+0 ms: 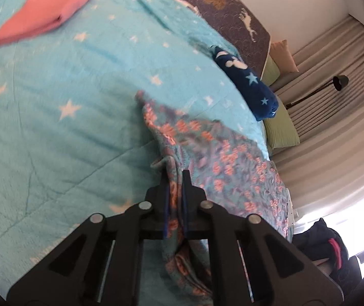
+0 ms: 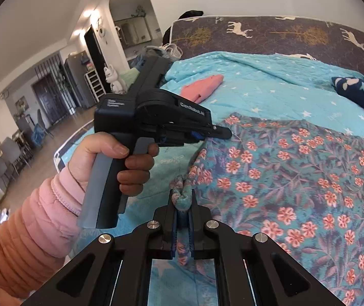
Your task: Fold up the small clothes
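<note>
The bed (image 2: 271,81), under a star-print blue cover, is carrying everything. The floral garment (image 2: 296,173) is lying spread toward its near edge, not yet folded. Toward the far edge, a pink piece (image 1: 41,15) and a navy star-print piece (image 1: 248,81) are sitting already folded, so roughly one item seems left. Open cover is lying between them for folding. The left hand-held gripper (image 1: 175,178) and the right hand-held gripper (image 2: 182,199) are each pinching a bunched garment edge.
</note>
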Tool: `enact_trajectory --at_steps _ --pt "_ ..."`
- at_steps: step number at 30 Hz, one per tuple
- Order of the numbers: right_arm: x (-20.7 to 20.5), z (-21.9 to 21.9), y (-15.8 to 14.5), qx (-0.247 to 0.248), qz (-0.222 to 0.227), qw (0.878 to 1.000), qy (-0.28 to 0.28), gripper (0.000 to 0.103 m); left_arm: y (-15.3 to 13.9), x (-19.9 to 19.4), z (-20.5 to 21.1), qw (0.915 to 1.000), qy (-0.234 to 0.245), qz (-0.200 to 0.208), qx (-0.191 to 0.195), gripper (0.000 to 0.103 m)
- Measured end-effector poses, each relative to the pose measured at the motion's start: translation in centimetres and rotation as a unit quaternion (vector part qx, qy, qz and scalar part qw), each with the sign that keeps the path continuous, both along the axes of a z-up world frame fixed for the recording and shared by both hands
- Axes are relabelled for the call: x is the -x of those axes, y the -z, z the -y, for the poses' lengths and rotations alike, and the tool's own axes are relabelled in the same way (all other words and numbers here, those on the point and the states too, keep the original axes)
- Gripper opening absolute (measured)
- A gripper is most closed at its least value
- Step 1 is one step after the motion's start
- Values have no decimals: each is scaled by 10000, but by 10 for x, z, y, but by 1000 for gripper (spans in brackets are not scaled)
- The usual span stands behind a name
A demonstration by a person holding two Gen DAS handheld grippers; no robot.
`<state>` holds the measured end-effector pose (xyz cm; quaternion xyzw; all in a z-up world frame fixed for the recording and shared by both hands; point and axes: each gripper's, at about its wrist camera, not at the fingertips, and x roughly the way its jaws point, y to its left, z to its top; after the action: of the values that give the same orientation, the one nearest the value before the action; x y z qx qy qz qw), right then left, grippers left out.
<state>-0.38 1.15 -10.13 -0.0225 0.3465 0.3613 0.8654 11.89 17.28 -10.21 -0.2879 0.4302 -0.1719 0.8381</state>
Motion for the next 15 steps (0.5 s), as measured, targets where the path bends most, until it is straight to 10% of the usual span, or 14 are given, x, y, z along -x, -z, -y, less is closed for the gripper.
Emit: enact_trajectory --at_steps 15 --pt "3 101 -38 -1048 108 9922 672 5 -76 -31 106 9967 501 512 -375 9"
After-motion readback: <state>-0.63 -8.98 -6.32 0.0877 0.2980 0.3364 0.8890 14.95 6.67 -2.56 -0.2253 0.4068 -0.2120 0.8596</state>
